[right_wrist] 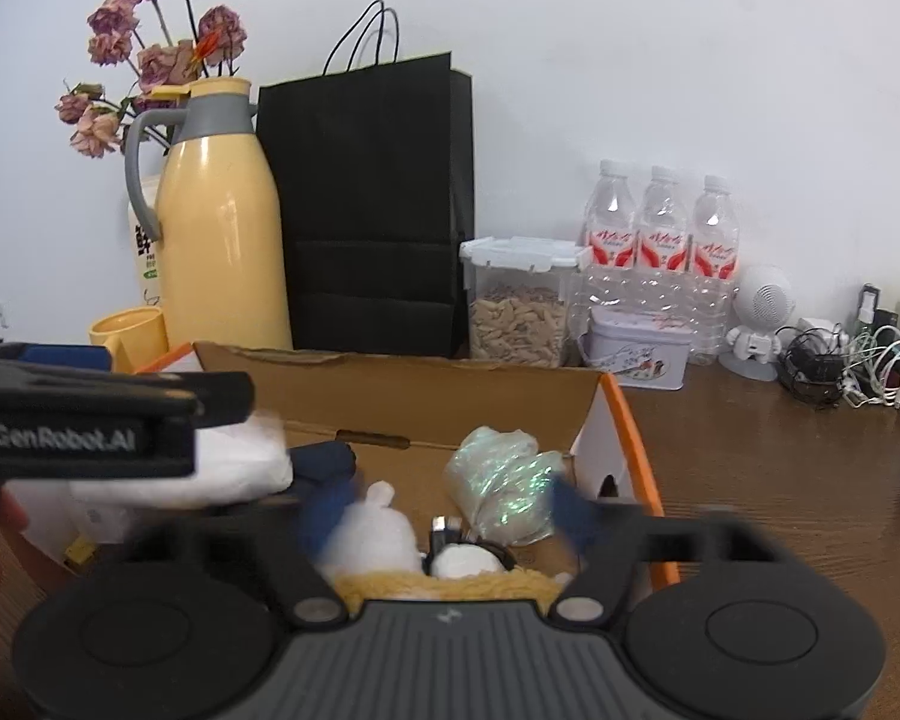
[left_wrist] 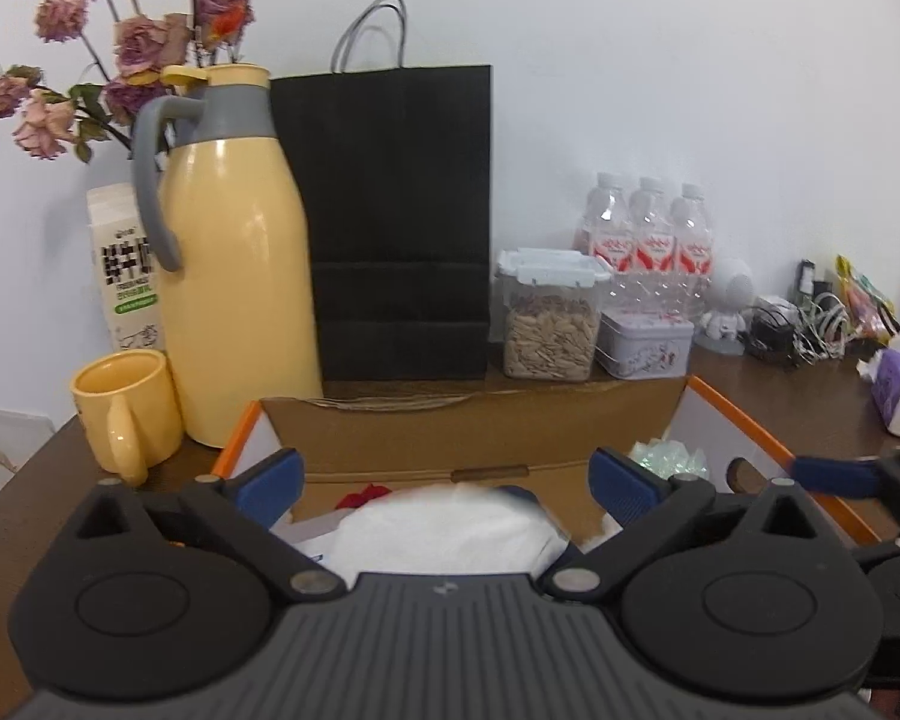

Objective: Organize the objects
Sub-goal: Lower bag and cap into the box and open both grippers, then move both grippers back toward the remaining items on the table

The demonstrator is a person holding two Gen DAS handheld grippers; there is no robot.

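An open cardboard box (left_wrist: 468, 426) with orange edges sits in front of me, also in the right wrist view (right_wrist: 426, 390). My left gripper (left_wrist: 444, 480) is open above a white soft bundle (left_wrist: 444, 531) lying in the box. My right gripper (right_wrist: 450, 507) is open over a white and yellow plush toy (right_wrist: 378, 531) in the box, with an iridescent plastic bag (right_wrist: 504, 480) just beyond. The left gripper's side (right_wrist: 84, 414) shows at the left of the right wrist view, above the white bundle (right_wrist: 234, 462). The right gripper's blue finger (left_wrist: 834, 471) shows at the right of the left wrist view.
Behind the box stand a yellow thermos jug (left_wrist: 234, 264), yellow mug (left_wrist: 129, 408), black paper bag (left_wrist: 399, 222), milk carton (left_wrist: 123, 264), seed container (left_wrist: 549, 318), tin (left_wrist: 645, 342), three water bottles (left_wrist: 651, 240), a white speaker figure (right_wrist: 756, 318) and tangled cables (right_wrist: 840, 360). Dried roses (left_wrist: 126, 48) stand far left.
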